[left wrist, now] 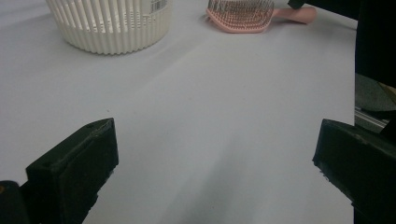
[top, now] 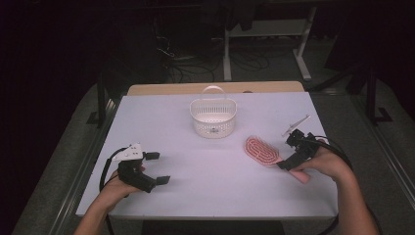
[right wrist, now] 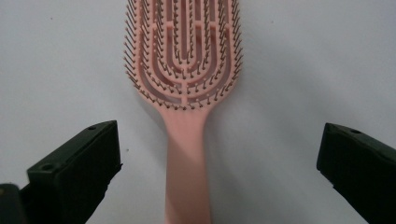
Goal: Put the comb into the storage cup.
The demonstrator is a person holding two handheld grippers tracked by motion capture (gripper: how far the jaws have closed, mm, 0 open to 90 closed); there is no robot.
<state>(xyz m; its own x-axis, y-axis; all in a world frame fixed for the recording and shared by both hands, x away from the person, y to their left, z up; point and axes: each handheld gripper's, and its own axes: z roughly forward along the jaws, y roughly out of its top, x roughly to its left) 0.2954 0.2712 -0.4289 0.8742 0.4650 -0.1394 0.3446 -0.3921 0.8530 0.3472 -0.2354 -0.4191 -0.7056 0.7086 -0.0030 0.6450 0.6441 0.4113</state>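
Pink hairbrush, slotted oval head, right gripper jaws wide astride handle

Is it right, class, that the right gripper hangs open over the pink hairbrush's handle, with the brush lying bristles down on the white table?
Not quite: the bristles point up, as the right gripper view shows. The right gripper does hang open over the handle of the pink hairbrush, which lies on the white table.
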